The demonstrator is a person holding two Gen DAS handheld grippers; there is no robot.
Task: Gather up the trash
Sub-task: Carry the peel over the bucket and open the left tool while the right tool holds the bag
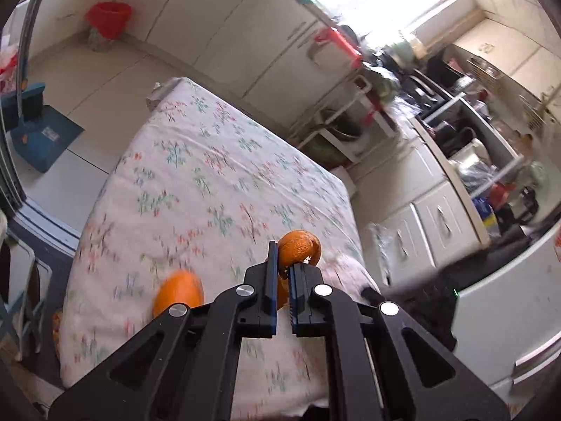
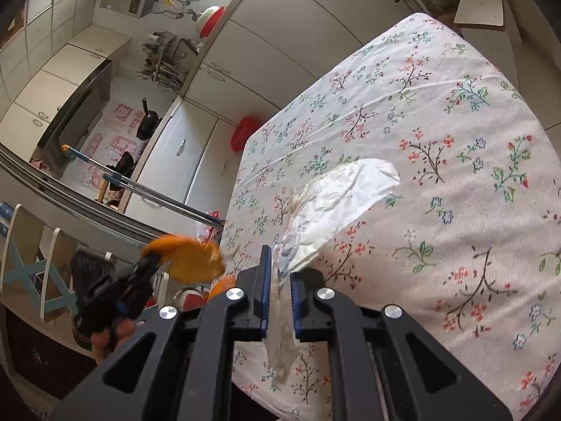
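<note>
My left gripper [image 1: 283, 263] is shut on a curled piece of orange peel [image 1: 299, 247] and holds it above the floral tablecloth [image 1: 196, 182]. A second orange piece [image 1: 178, 293] lies blurred on the cloth, left of the fingers. My right gripper [image 2: 280, 273] is shut on a crumpled white tissue [image 2: 336, 203], which trails over the tablecloth [image 2: 438, 140] and hangs down between the fingers. In the right wrist view the left gripper [image 2: 147, 263] shows at the left past the table edge, with the orange peel [image 2: 191, 258] in it.
White cabinets [image 1: 224, 28] run along the wall. A red bucket [image 1: 108, 17] stands on the floor in the corner, also in the right wrist view [image 2: 245, 131]. A blue dustpan [image 1: 38, 133] lies on the floor. Cluttered shelves [image 1: 473, 140] stand at right. Chairs [image 2: 31, 245] are beside the table.
</note>
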